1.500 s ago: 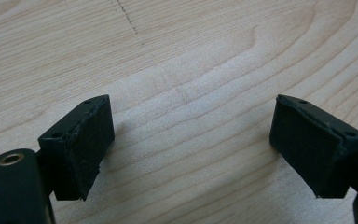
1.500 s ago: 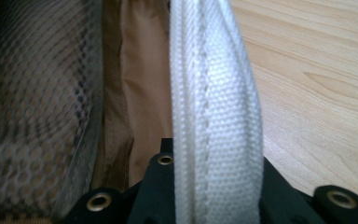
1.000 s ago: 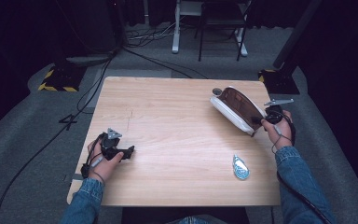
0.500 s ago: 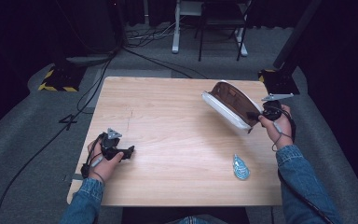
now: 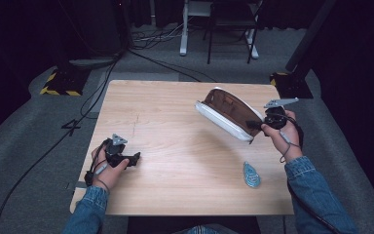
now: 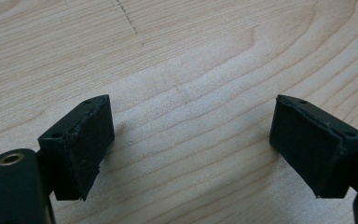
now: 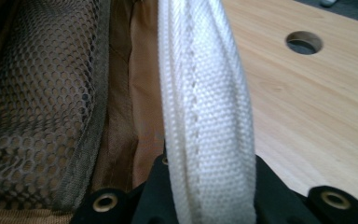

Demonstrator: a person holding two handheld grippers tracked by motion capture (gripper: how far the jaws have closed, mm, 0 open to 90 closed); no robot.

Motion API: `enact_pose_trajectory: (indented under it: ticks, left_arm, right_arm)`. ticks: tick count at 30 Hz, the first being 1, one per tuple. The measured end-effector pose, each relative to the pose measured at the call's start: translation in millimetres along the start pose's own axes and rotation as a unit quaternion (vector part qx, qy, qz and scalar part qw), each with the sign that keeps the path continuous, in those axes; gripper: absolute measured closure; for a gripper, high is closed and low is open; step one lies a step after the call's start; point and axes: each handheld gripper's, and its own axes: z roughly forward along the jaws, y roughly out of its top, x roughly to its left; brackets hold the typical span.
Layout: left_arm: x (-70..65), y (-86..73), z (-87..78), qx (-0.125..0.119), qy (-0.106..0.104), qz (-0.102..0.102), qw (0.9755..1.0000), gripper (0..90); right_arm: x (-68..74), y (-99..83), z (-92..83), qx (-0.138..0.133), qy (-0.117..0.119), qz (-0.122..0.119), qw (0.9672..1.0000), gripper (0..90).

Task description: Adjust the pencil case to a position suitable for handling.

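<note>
High view: my right hand-held gripper [image 5: 259,126] is clamped on the near end of a white pouch [image 5: 226,116] with a brown lining, which hangs tilted and lifted off the tabletop [image 5: 175,195] near its right edge, open side facing up and away. My left hand-held gripper [image 5: 132,159] rests low near the left edge, well apart from the pouch and holding nothing. A small blue-grey teardrop object [image 5: 251,174] lies flat near the front right corner, just below the pouch.

Left gripper view: the left jaws stand wide apart over bare wood, with nothing between them.

Right gripper view: the jaws are closed on the white woven rim [image 7: 209,116] of the pouch. Brown mesh lining [image 7: 37,107] shows to the left. A round hole [image 7: 304,42] in the tabletop lies beyond, clear of the pouch.

Assessment: the step in hand appears to be carrying or presenting the pouch in the air. The next move likely calls for bringing it toward the centre and having the left hand-held gripper take the opposite rim to steady or open it. The teardrop object sits close under the path and could be swept; a single-edge grip may let the fabric sag.
</note>
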Motion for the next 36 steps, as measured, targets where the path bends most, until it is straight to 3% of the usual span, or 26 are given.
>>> enact_pose_trajectory:
  ticks: [13,21,29,36]
  left_arm:
    - [0.1,0.1,0.1,0.0,0.0,0.001,1.0,13.9]
    - [0.0,0.0,0.1,0.0,0.0,0.0,1.0,13.9]
    - [-0.1,0.0,0.1,0.0,0.0,0.0,1.0,13.9]
    - [-0.1,0.0,0.2,-0.001,0.0,0.0,1.0,13.9]
  right_arm:
    - [38.3,-7.0,2.5,0.006,0.054,-0.02,0.9983,87.6]
    - [64.6,-20.4,5.1,0.004,0.085,-0.03,0.996,87.6]
    - [78.7,-35.2,9.2,0.003,0.106,-0.027,0.994,87.6]
    - [94.1,-45.4,16.5,0.014,0.12,-0.04,0.9919,87.6]
